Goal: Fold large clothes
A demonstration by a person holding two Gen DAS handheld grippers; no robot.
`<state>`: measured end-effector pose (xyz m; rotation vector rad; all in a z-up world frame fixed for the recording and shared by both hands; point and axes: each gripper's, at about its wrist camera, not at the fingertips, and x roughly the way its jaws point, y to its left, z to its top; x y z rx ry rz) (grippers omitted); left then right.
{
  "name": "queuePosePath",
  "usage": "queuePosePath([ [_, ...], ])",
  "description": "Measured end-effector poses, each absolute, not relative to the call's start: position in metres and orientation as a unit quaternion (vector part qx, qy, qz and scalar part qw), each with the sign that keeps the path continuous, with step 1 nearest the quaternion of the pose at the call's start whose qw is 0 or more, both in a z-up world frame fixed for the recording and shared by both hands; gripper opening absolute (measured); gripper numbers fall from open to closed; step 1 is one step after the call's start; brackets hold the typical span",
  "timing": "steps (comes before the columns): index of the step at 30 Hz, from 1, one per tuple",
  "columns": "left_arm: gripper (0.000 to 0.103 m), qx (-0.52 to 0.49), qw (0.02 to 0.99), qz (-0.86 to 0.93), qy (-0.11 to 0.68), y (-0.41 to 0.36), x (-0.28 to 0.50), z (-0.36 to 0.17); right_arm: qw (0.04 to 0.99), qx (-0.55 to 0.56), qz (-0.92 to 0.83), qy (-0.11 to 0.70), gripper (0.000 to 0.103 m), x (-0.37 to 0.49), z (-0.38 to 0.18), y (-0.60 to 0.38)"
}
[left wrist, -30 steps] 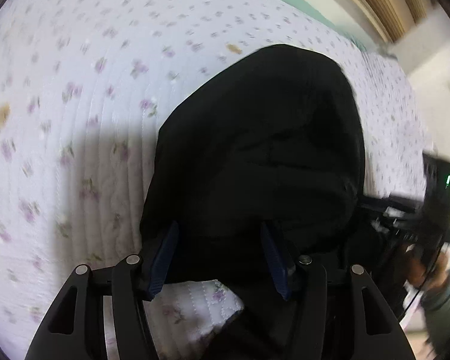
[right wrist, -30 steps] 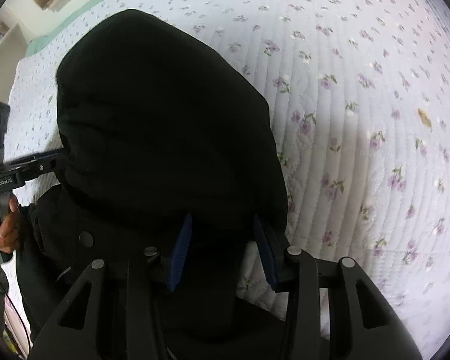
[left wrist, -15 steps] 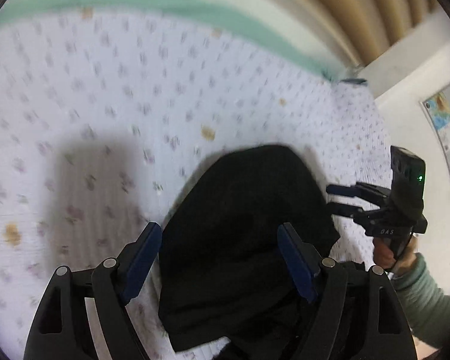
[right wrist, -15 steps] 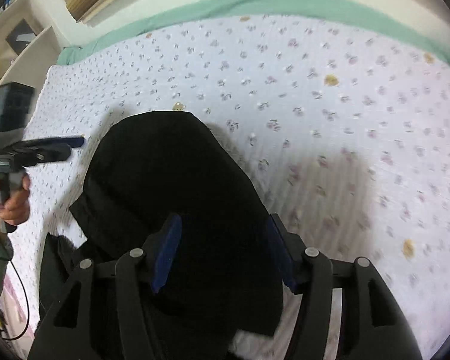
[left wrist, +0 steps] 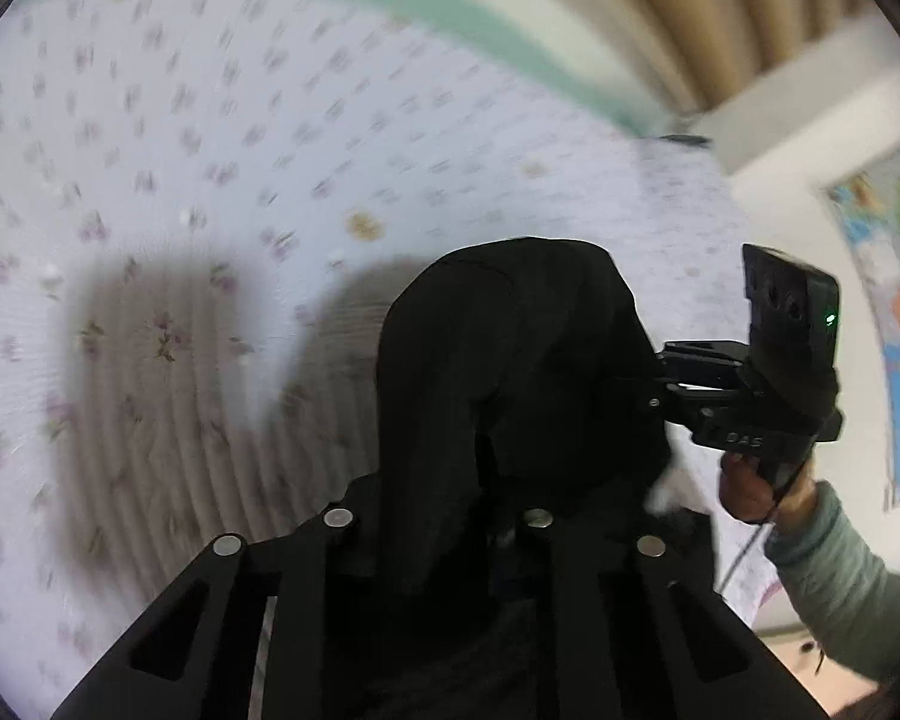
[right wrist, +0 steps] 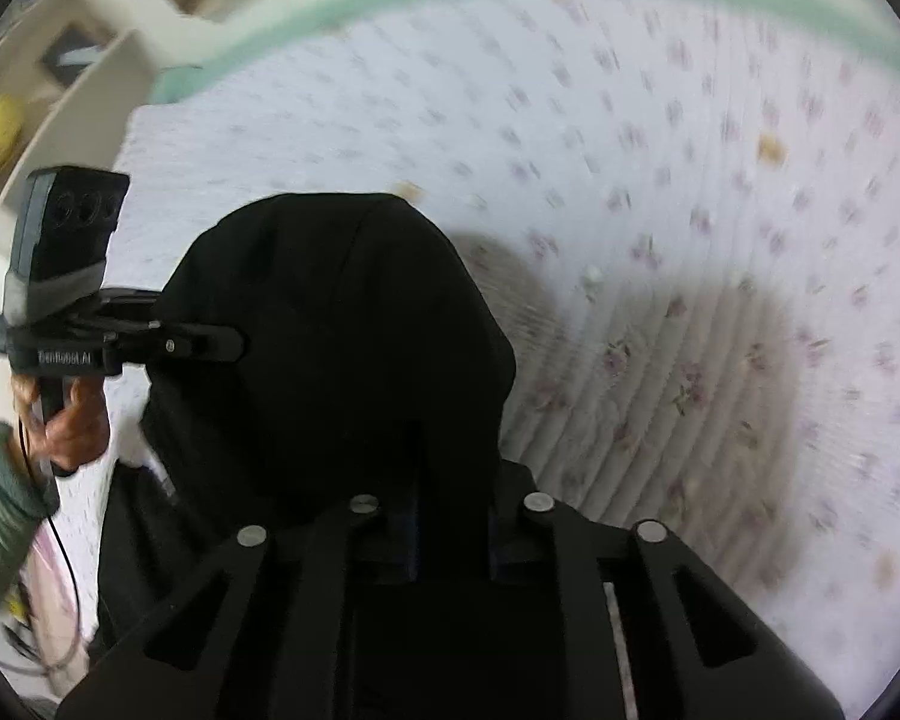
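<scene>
Black garment [left wrist: 510, 360] in both clamped claws

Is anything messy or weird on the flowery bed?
Only the black garment: it is bunched into a hump, pinched by the left gripper and right gripper. The bedspread looks smooth and clean.

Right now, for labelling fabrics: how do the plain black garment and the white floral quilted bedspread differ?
The plain black garment is unpatterned; the white floral quilted bedspread bears small purple flowers. The garment is bunched into a hump; the bedspread lies spread flat. Both are cloth.
</scene>
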<state>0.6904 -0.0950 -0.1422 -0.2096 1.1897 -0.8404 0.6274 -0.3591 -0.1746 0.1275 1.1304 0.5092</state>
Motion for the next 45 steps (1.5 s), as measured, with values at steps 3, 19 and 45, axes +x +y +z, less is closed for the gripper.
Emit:
queuePosePath([
  [3, 0.020, -0.062, 0.760, -0.404, 0.505, -0.088, 0.640, -0.095, 0.840, 0.029, 0.242, 0.485, 0.016, 0.573, -0.126, -0.347],
  [19, 0.023, 0.092, 0.787, -0.365, 0.489, -0.079, 0.343, -0.072, 0.882, -0.120, 0.148, 0.430, 0.017, 0.259, -0.082, -0.273],
  [45, 0.058, -0.111, 0.750, -0.330, 0.562, -0.051, 0.333, -0.142, 0.833, 0.046, 0.147, 0.532, 0.066, 0.283, -0.157, -0.285],
])
